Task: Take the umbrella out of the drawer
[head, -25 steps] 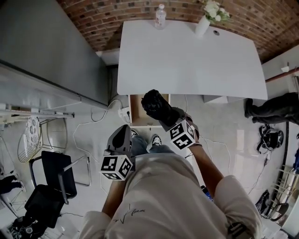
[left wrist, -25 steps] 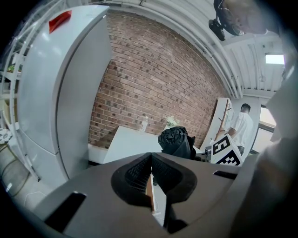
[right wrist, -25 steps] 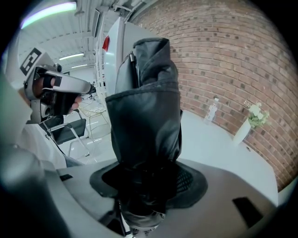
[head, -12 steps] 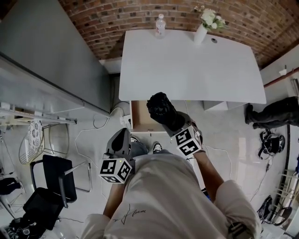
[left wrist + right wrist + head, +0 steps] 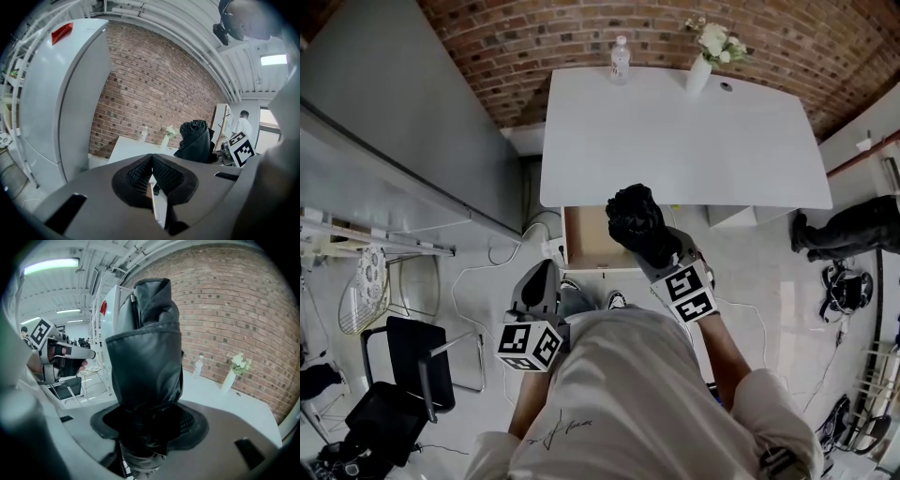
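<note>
A folded black umbrella (image 5: 637,223) in its sleeve sticks up out of my right gripper (image 5: 661,255), whose jaws are shut on its lower end. It hangs in the air over the open wooden drawer (image 5: 584,246) at the near edge of the white table (image 5: 675,131). In the right gripper view the umbrella (image 5: 147,357) fills the middle and hides the right gripper (image 5: 150,427) pads. My left gripper (image 5: 540,283) is lower left, beside the drawer, shut with nothing in it. The left gripper view has its left gripper (image 5: 151,174) pads together and the umbrella (image 5: 194,140) off to the right.
A water bottle (image 5: 620,58) and a vase of flowers (image 5: 705,52) stand at the table's far edge by the brick wall. A tall grey cabinet (image 5: 384,122) runs along the left. A black chair (image 5: 403,366) stands lower left; a person's boots (image 5: 844,225) at right.
My right gripper has lifted the umbrella higher, up the picture toward the table edge. The left gripper has risen only slightly.
</note>
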